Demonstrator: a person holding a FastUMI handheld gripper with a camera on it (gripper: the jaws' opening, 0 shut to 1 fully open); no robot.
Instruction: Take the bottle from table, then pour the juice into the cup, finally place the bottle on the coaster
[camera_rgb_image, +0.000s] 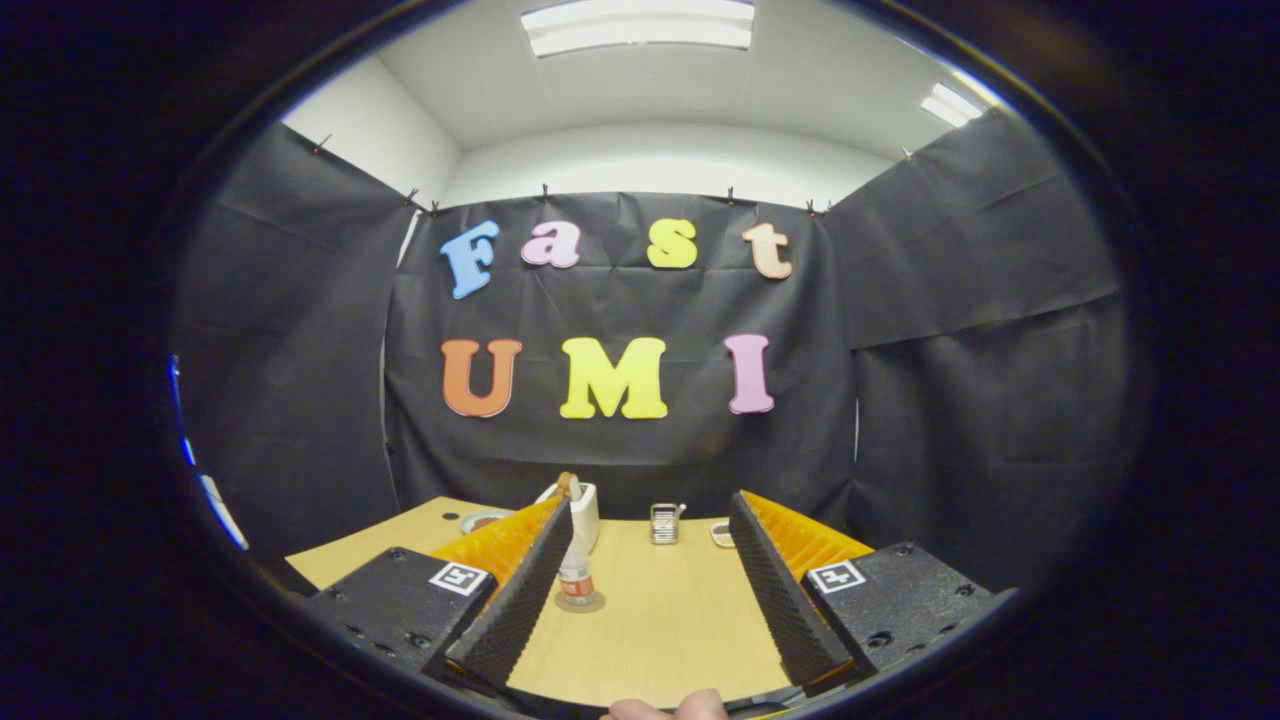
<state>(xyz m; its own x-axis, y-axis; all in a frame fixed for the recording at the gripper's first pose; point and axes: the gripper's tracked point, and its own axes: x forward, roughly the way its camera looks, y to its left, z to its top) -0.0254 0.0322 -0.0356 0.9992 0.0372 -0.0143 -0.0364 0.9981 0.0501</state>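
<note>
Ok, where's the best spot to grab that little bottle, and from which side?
Probably its straight body, above the label, approached head-on. The bottle stands upright just ahead, beside one finger, cup behind it; the open gripper must shift sideways to straddle it.

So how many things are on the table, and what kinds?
Bottle: 1, on a coaster, beside the open fingers
Cup: 1
Small metal item: 1
Round items, too small to tell: 2
Total: 6
</note>
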